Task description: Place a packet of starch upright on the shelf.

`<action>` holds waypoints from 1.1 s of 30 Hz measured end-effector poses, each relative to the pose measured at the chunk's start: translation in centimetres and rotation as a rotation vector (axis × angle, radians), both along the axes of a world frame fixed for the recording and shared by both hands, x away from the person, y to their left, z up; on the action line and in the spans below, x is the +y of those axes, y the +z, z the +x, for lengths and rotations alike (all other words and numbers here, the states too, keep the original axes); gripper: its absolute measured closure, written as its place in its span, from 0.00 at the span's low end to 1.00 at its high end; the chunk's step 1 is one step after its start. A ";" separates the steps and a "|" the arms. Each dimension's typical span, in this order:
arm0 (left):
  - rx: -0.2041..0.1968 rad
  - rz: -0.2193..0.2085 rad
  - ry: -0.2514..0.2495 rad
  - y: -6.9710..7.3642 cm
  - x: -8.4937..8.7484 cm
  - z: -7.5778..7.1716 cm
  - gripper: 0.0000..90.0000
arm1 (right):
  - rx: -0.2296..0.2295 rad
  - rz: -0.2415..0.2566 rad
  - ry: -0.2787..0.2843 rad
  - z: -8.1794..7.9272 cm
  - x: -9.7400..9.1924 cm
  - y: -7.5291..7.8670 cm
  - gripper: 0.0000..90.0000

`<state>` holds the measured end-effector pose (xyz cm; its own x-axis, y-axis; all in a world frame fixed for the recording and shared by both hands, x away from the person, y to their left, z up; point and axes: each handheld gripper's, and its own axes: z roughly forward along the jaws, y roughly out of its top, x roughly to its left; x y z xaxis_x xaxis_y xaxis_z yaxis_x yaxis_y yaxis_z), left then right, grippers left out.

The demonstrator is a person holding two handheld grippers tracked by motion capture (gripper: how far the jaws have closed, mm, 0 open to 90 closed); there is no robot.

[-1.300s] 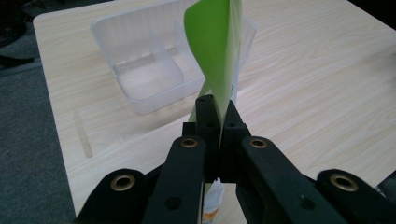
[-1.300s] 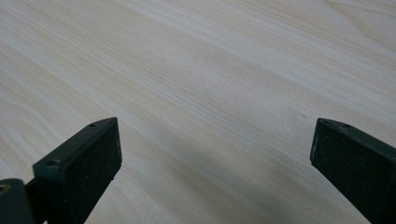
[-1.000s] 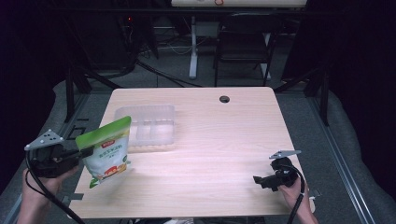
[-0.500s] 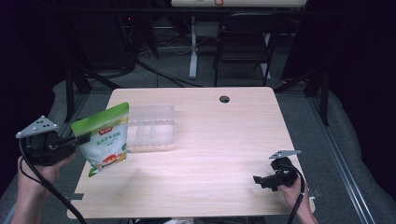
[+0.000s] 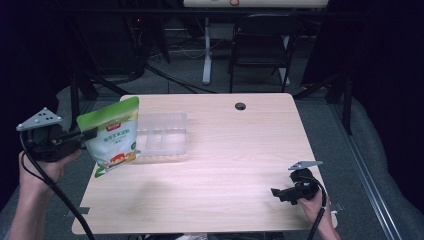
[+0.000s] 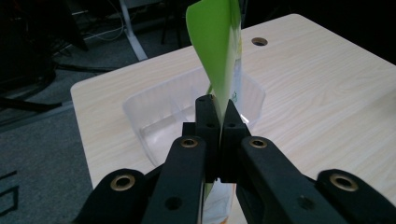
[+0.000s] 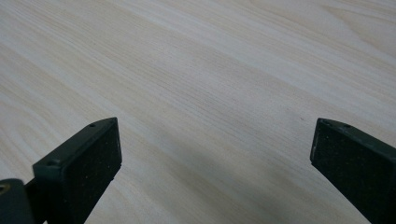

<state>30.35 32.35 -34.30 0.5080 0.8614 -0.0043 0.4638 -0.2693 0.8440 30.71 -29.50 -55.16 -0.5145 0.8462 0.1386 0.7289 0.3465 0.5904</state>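
Note:
A green and white snack pouch hangs in the air over the table's left edge, its green top tilted up to the right. My left gripper is shut on the pouch's left edge; in the left gripper view the jaws pinch the thin pouch edge-on. Just right of the pouch lies a clear plastic tray with compartments, also seen behind the jaws as the clear tray. My right gripper rests low near the table's front right corner, jaws wide open over bare wood with nothing between them.
The light wooden table has a round cable hole near its far edge. A black chair and a white desk leg stand behind the table. Cables trail on the grey floor at the far left.
My left gripper has lifted the pouch up and drawn it slightly left, off the tabletop. The right gripper has stayed where it was.

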 end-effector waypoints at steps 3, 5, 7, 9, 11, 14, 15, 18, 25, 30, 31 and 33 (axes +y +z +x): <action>-0.010 0.009 0.004 0.7 -0.1 0.8 1.00 | -0.001 0.000 -0.001 0.0 0.0 0.0 0.02; -0.016 0.007 0.009 0.9 -0.1 1.1 1.00 | 0.000 0.000 -0.001 0.0 0.0 0.0 0.02; -0.017 0.010 0.012 1.1 -0.2 1.3 1.00 | 0.000 0.000 -0.001 0.0 0.0 0.0 0.02; -0.023 0.015 0.018 1.4 -0.2 1.7 1.00 | 0.000 0.000 -0.001 0.0 0.0 0.0 0.02; -0.028 0.015 0.026 1.6 -0.3 2.3 1.00 | 0.000 0.000 0.000 0.0 0.0 0.0 0.02; -0.030 0.017 0.030 1.8 -0.4 2.9 1.00 | 0.001 -0.001 -0.001 0.0 0.0 0.0 0.02; -0.030 0.021 0.032 1.8 -0.5 3.1 1.00 | 0.000 0.000 -0.001 0.0 0.0 0.0 0.02; -0.029 0.024 0.035 1.9 -0.6 3.5 1.00 | 0.000 -0.001 -0.002 0.0 0.0 0.0 0.02; -0.025 0.032 0.041 2.0 -1.0 4.9 1.00 | -0.003 0.000 0.001 0.0 0.0 0.0 0.02; -0.027 0.041 0.048 2.1 -1.3 5.9 1.00 | 0.000 0.000 0.000 0.0 0.0 0.0 0.02; -0.028 0.039 0.052 2.1 -1.4 6.1 1.00 | -0.004 0.001 0.001 0.0 0.0 0.0 0.02; -0.027 0.038 0.055 2.1 -1.4 6.4 1.00 | -0.003 0.001 0.000 0.0 0.0 0.0 0.02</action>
<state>36.80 30.93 -32.20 0.4594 0.8872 0.0418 0.4563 -0.2761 0.8459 30.74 -29.54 -55.18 -0.5154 0.8458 0.1378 0.7269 0.3463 0.5930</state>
